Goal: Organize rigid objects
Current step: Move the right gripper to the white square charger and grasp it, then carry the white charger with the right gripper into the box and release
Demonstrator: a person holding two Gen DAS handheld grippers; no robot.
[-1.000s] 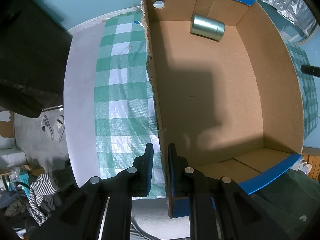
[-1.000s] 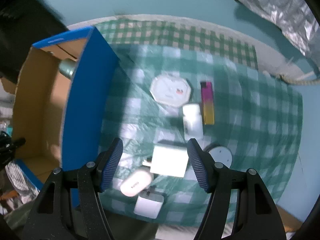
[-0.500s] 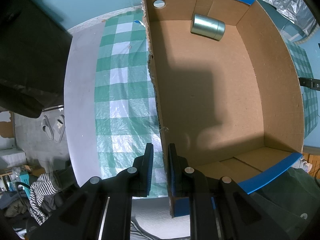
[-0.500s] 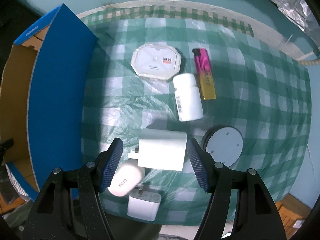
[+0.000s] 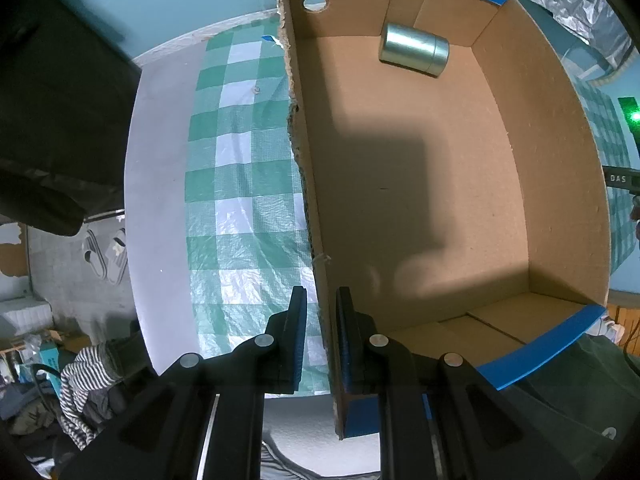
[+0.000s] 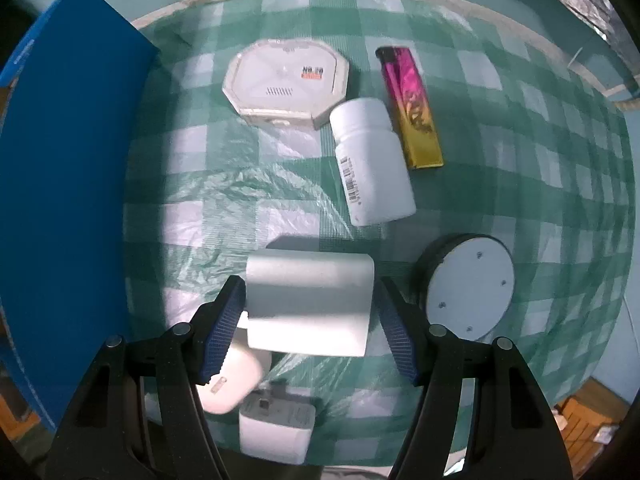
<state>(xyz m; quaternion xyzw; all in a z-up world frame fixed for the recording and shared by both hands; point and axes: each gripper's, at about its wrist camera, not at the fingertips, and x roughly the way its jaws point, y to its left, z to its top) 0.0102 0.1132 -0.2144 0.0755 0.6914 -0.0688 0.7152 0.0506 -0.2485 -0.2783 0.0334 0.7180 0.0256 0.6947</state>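
My left gripper [image 5: 322,312] is shut on the near left wall of an open cardboard box [image 5: 420,184] with a blue outside. A silver metal tin [image 5: 414,50] lies on its side at the box's far end. My right gripper [image 6: 310,312] is open and straddles a large white charger block [image 6: 310,302] on the checked cloth, its fingers on either side, apart from it. Beyond lie a white pill bottle [image 6: 372,162], a pink-gold lighter [image 6: 412,106], a white octagonal box [image 6: 286,80] and a round grey disc [image 6: 468,284].
A white earbud case [image 6: 230,380] and a small white plug adapter [image 6: 276,426] lie under my right gripper. The box's blue wall [image 6: 60,184] stands to the left. The green checked cloth [image 5: 240,184] covers the table; its edge and the floor are at the left.
My right gripper has moved down and forward over the objects until its open fingers straddle the large white charger. The left gripper and the box have stayed still.
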